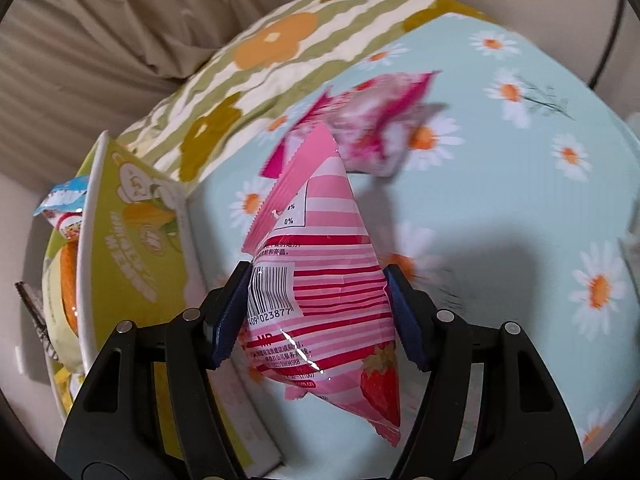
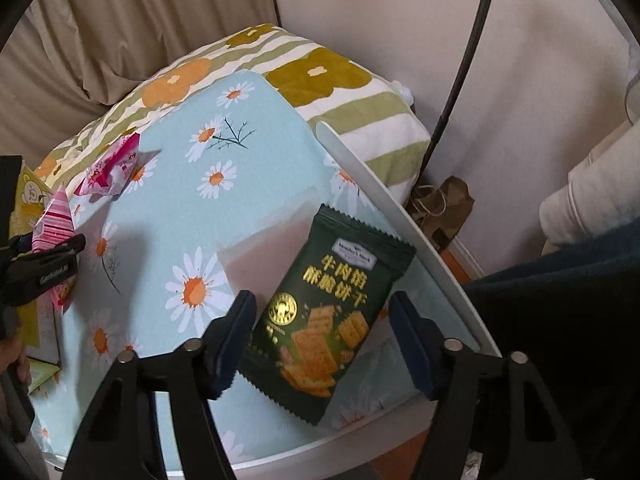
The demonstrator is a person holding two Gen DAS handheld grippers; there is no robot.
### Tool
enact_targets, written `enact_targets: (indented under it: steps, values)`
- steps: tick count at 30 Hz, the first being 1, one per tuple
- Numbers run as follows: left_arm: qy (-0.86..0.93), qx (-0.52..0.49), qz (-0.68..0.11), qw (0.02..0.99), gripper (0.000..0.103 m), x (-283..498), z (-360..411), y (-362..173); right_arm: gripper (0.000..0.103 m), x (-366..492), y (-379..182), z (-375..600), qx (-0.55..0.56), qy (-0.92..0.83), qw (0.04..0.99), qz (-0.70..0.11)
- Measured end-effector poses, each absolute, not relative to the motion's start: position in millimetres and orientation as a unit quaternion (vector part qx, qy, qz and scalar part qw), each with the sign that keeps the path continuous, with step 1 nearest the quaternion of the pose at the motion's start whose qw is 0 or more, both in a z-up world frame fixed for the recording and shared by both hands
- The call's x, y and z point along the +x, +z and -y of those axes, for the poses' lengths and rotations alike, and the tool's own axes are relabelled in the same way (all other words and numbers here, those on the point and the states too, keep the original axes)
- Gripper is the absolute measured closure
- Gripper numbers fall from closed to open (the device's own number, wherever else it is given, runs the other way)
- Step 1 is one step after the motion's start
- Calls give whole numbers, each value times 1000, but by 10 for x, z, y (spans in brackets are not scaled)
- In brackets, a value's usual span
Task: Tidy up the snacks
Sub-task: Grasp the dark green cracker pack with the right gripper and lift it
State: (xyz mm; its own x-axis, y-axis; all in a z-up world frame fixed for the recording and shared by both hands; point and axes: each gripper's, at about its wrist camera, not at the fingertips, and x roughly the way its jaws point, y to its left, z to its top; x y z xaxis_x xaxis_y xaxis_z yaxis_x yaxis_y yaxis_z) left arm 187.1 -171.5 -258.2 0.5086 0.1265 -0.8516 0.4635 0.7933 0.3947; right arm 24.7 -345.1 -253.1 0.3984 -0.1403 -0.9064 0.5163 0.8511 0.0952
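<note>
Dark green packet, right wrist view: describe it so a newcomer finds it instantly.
Start at the daisy-print blue cloth, then its near right side by the white tray rim. The dark green packet sits between the right claw fingers, with gold lettering and pictured crackers; the others are pink.

A daisy-print blue tablecloth [image 2: 256, 184] covers the table. Behind it lies a green-striped flowered pillow [image 2: 360, 120], against beige pleated fabric [image 2: 132, 16]. A pale wall [image 2: 360, 20] stands beyond, with a dark cable [image 2: 460, 80] along it.
</note>
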Motion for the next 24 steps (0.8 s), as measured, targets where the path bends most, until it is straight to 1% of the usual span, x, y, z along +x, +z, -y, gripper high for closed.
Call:
enact_targets:
  steps: [2,6,8,16,24]
  values:
    - [-119,304,-485,812,40,1758,1775,-2569,50,267,-2535,3452,183,-200,818,-508]
    - [-147,304,-485,806,42,1598,1858,-2534,56,294,-2523,3428,177,-193,823,-504]
    - [-159,301,-487,804,43,1540,1887,-2510,63,299,-2508,3414,173,-192,826,-500]
    - [-176,257,-496,811,49,1471,1856,-2365,63,312,-2405,3409,175,-174,838,-487]
    - [-169,216,-483,832,50,1342,1753,-2042,63,347,-2130,3339,162,-133,863,-461]
